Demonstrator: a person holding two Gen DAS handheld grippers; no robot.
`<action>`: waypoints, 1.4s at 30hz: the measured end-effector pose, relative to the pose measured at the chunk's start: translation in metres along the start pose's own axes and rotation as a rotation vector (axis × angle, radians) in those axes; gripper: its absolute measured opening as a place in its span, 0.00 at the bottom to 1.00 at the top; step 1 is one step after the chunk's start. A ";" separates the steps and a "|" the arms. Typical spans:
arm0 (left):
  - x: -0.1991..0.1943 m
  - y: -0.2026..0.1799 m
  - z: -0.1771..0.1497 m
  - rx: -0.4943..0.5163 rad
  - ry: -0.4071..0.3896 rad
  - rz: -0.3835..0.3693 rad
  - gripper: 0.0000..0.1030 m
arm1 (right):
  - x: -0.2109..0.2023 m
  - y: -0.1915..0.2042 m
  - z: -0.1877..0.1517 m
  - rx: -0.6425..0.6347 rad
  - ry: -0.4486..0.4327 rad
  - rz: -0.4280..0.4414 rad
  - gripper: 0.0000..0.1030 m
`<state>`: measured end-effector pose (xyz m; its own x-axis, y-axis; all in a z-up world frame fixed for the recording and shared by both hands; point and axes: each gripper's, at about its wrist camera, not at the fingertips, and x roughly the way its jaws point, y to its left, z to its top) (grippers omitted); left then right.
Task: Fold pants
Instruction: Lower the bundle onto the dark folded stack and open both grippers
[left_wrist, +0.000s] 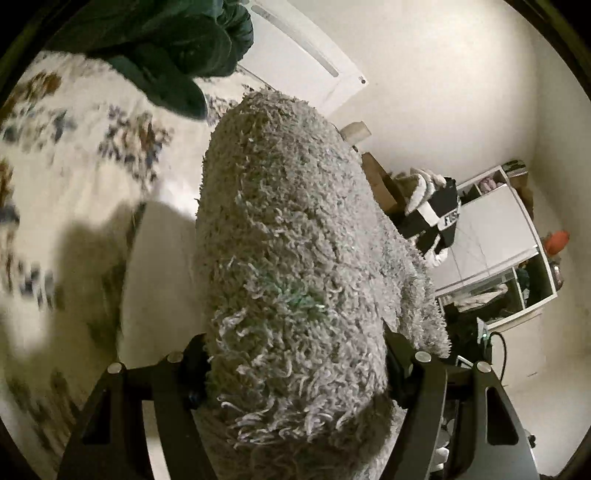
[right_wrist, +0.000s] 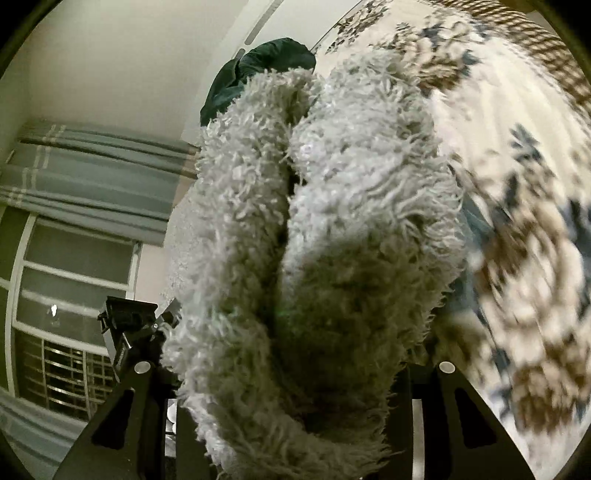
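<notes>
The shaggy grey pants (left_wrist: 295, 266) fill the middle of both views, lifted off the bed and bunched between the claws. In the left wrist view the left claw (left_wrist: 295, 373) is closed on a thick roll of the fabric, which rises from between its black fingers (left_wrist: 177, 373) and hides most of what lies ahead. In the right wrist view the right claw (right_wrist: 291, 369) grips the pants (right_wrist: 314, 240) too, the fabric folded into two fat lobes with a dark crease between them.

Behind the pants on the left side lies the bed with its flowered bedspread (left_wrist: 74, 147), blurred, and a dark green garment (left_wrist: 177, 55) heaped at the top of it. To the right of the roll stand a white wall, a white door (left_wrist: 306, 55), a white wardrobe (left_wrist: 495, 236) with open shelves of clothes, and a black-and-white garment (left_wrist: 436, 218) hanging in front of it.

The right view shows the same green garment (right_wrist: 266, 62) just above the pants, the bedspread (right_wrist: 517, 184) sweeping down the right, a grey striped curtain (right_wrist: 92, 177) and a window (right_wrist: 74, 280) at left, with a black device on a stand (right_wrist: 129, 317) near the claw's left finger.
</notes>
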<state>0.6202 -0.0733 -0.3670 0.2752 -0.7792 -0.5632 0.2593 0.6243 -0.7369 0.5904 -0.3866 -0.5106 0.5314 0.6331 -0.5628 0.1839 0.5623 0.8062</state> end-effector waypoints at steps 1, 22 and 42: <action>0.004 0.011 0.016 -0.006 0.001 -0.002 0.67 | 0.015 0.001 0.016 0.000 -0.001 -0.010 0.42; 0.003 0.039 0.022 0.044 0.092 0.382 0.91 | 0.018 0.033 0.081 -0.076 0.036 -0.501 0.93; -0.134 -0.143 -0.081 0.258 -0.142 0.734 0.91 | -0.166 0.240 -0.101 -0.457 -0.351 -0.905 1.00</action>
<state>0.4714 -0.0626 -0.2165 0.5703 -0.1594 -0.8058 0.1677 0.9829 -0.0758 0.4632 -0.3031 -0.2423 0.5742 -0.2657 -0.7744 0.3398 0.9379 -0.0699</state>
